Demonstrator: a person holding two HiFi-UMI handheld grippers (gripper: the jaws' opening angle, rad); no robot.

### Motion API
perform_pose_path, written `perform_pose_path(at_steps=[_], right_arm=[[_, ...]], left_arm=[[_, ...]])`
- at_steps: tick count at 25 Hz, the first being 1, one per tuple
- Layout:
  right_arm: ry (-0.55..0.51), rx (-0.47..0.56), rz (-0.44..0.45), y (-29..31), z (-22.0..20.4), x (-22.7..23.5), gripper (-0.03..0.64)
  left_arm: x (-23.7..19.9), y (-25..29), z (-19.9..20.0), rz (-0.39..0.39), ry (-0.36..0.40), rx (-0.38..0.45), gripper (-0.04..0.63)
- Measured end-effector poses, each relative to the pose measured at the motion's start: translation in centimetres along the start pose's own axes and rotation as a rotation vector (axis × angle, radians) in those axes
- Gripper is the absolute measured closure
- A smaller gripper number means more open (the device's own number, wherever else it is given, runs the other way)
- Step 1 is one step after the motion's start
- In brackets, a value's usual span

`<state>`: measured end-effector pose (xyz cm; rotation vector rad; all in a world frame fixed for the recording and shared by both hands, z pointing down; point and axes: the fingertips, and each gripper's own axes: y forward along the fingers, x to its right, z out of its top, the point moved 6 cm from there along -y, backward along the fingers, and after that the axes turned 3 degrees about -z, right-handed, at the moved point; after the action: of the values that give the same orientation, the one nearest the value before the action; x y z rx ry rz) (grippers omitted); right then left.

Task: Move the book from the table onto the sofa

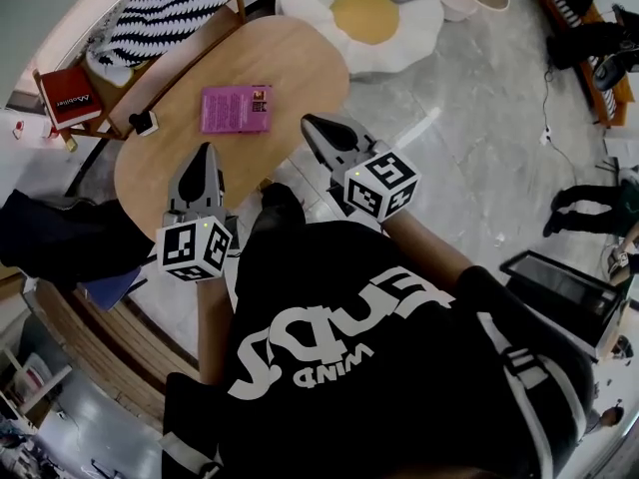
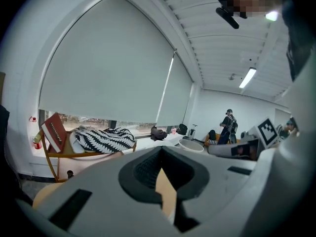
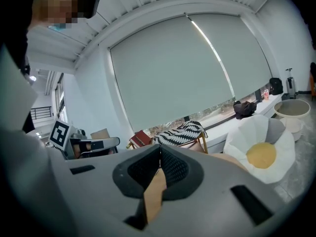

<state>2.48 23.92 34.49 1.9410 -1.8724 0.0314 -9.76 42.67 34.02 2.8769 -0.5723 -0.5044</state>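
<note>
Book (image 1: 236, 108): flat on the wooden table (image 1: 290, 53), pink cover up, thin, with a small dark picture patch at its 3 o'clock end. The long axis runs 9-to-3 in the head view, and nothing touches it. From your left gripper (image 1: 206, 152) it sits at about 1 o'clock, its long near edge just beyond the tips. From your right gripper (image 1: 313, 122) it sits at about 9 o'clock, short edge facing you. The left reads as the nearer. Both pairs of jaws are closed tight with nothing between them. A white-and-yellow egg-shaped seat (image 1: 364, 13), probably the sofa, stands at 1 o'clock past the table's far edge.
</note>
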Motion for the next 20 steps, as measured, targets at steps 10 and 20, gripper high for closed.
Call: perform_pose_path(at_steps=[10,20], right_arm=[[-0.003,-0.018,-0.011,7.0,1.9,0.4,0.615],[0.008,-0.042,-0.022,10.2,2.1,1.2,0.615]], left_arm=[[-5.5,3.9,2.0,-0.033,0.005,-0.02,0.588],[-8.1,6.2,2.4,-0.034,-0.011,-0.05,0.588]])
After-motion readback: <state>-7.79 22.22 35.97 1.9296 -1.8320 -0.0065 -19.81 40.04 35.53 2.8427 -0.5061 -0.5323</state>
